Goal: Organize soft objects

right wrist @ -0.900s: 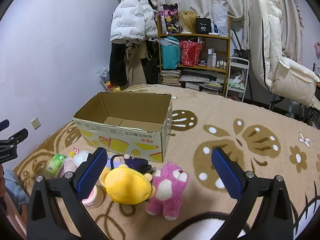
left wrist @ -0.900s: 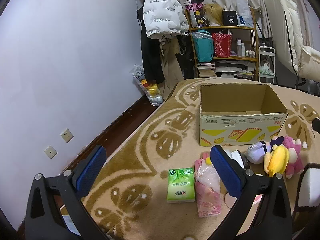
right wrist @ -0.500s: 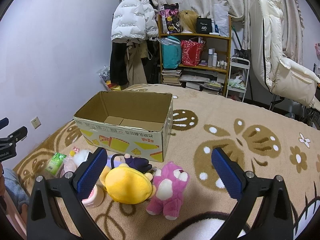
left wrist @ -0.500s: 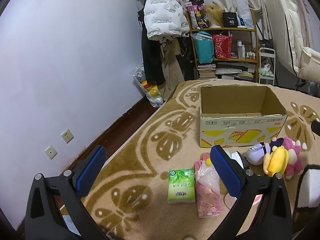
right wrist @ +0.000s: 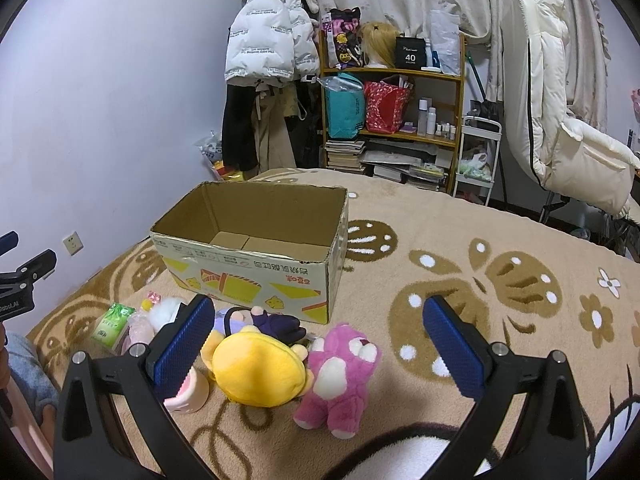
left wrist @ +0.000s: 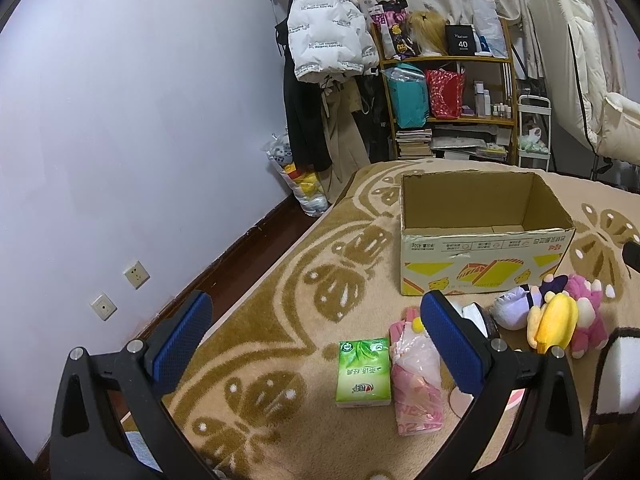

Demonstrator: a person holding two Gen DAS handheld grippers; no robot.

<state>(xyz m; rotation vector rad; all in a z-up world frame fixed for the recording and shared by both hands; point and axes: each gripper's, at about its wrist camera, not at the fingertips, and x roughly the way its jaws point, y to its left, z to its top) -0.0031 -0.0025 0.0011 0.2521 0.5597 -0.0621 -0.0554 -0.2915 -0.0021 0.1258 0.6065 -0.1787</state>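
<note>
Several soft items lie in a loose cluster just in front of the cardboard box (right wrist: pixel 256 248), which serves as landmark: yellow plush (right wrist: pixel 256 372) touching pink plush (right wrist: pixel 340 376) on the blanket (right wrist: pixel 480 240), purple-and-dark plush (right wrist: pixel 276 324) between them and the box's printed front wall. Further to the box's left-front: green tissue pack (left wrist: pixel 363 372), pink plastic-wrapped bundle (left wrist: pixel 416 384) beside it, touching or nearly so. A white fluffy item (right wrist: pixel 166 308) sits behind these, partly hidden.

Box interior: nothing visible inside; bottom flaps show bare. Nothing sorted yet, by my judgement.

Left gripper (left wrist: pixel 316 344): jaws spread wide, nothing between them, held above the blanket short of the tissue pack. Right gripper (right wrist: pixel 312 344): jaws likewise wide apart, empty, hovering over the yellow and pink plush.

Change over the last second: essentially none. Both views match the earlier ones almost exactly; no item has shifted, neither gripper has descended. Reads as a pause before the first pick.

Likely first grasp: right gripper onto yellow or pink plush, directly beneath it. Plush should compress under the pads; a deep bite seems advisable.
</note>
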